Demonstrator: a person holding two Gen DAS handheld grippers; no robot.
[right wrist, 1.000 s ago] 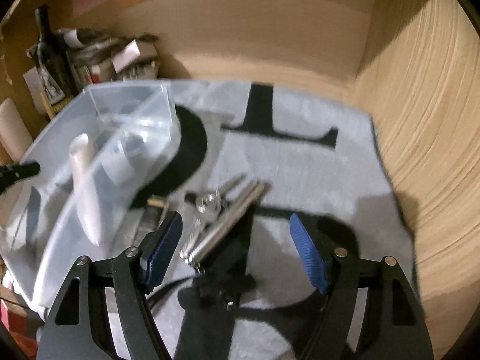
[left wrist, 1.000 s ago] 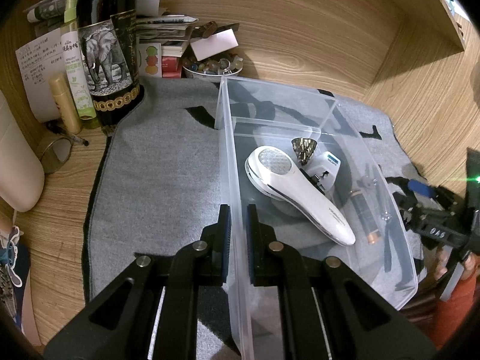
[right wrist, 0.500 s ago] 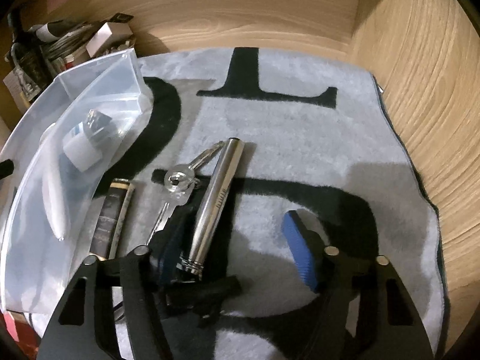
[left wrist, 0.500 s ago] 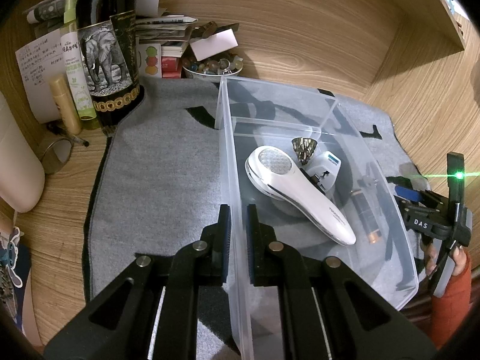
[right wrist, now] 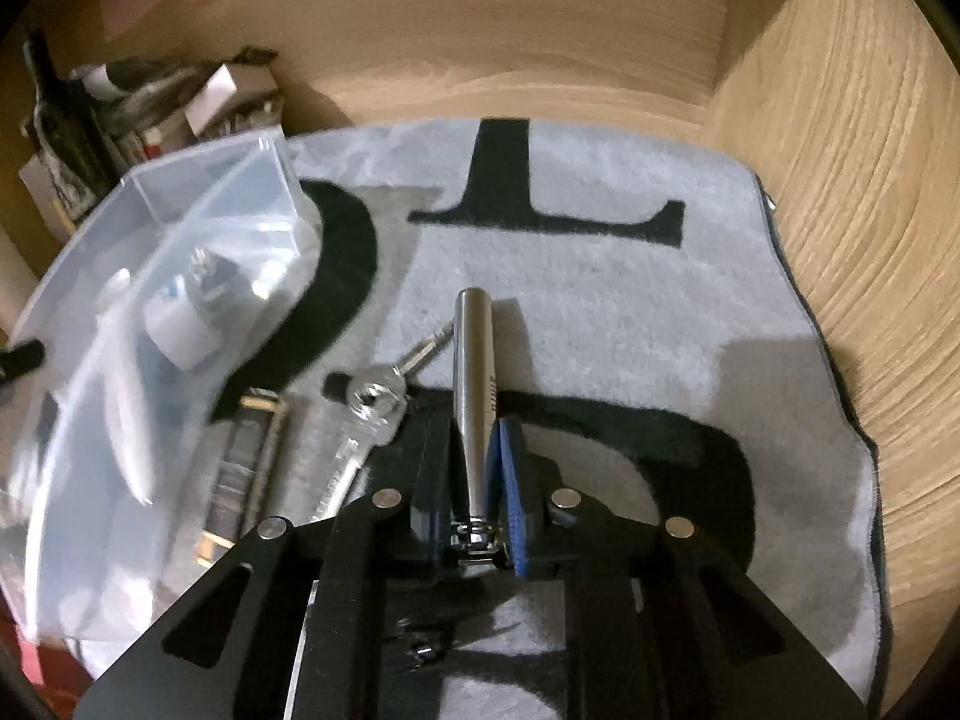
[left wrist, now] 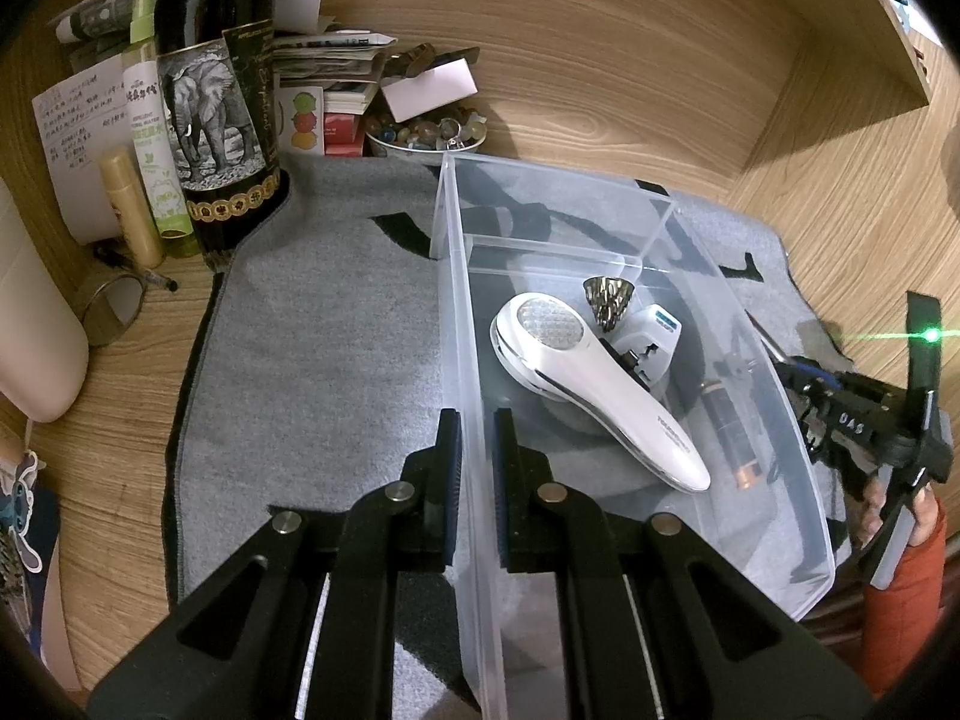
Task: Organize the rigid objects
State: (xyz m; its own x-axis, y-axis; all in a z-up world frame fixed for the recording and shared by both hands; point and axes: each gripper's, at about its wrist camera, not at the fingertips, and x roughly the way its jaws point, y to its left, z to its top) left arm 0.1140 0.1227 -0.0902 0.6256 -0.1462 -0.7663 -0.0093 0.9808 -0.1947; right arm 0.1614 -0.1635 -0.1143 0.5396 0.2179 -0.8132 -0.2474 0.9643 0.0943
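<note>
Right gripper clamps metal cylinder; keys lie beside. Left gripper pinches bin wall.

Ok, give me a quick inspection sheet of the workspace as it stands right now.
Surface: grey towel on wooden desk.
Job's things: clear bin holds white handheld device; metal cylinder, keys beside the bin.
Clutter: wine bottle, bowl of stones.
Grippers: left hand-held gripper clamps the bin wall; right hand-held gripper shut on the cylinder.
Cables: nothing seen.
Surroundings: wood panel walls.
</note>
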